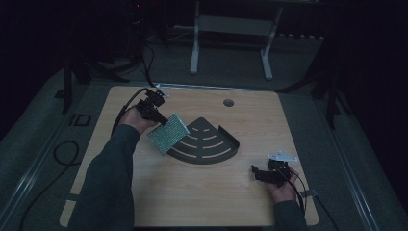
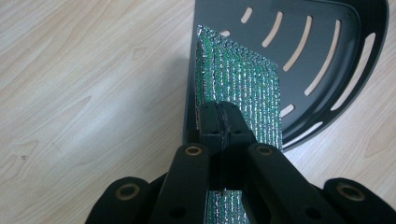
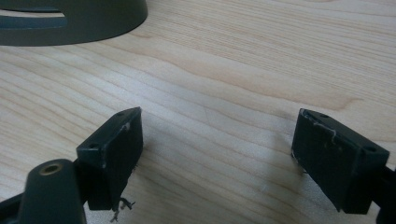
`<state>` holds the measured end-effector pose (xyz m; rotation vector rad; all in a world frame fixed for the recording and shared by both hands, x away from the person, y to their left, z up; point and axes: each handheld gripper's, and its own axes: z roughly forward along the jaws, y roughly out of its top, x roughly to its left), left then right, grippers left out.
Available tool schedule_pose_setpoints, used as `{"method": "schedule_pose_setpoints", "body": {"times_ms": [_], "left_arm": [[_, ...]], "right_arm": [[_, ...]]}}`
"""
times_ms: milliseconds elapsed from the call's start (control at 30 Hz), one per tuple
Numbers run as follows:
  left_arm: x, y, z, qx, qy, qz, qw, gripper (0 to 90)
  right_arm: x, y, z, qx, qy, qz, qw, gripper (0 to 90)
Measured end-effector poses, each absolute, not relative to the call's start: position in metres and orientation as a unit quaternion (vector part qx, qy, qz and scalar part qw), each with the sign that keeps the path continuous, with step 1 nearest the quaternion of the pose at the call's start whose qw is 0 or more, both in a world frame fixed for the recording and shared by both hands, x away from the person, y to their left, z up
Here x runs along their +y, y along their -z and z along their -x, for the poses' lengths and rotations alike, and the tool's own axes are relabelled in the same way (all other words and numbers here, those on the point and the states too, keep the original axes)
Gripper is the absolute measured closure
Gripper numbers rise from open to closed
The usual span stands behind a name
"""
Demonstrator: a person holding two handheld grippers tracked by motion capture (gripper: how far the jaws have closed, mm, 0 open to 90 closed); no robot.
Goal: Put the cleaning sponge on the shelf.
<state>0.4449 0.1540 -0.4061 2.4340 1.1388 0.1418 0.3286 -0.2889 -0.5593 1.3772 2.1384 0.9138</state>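
The left gripper (image 1: 161, 120) is clamped tight on a green pad (image 2: 243, 88), held tilted above the left corner of the dark rack (image 1: 211, 144). The right gripper (image 3: 217, 158) rests at the table's (image 1: 231, 192) near right, jaws wide apart with nothing between them.
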Motion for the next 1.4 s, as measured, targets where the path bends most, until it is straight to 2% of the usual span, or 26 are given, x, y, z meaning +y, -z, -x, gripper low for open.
{"method": "schedule_pose_setpoints", "body": {"times_ms": [1400], "left_arm": [[0.118,0.412,-0.468,0.399,-0.078,-0.886,0.223,89.9]], "right_arm": [[-0.289,0.559,-0.329,0.773,-0.33,-0.497,0.217,16.1]]}}
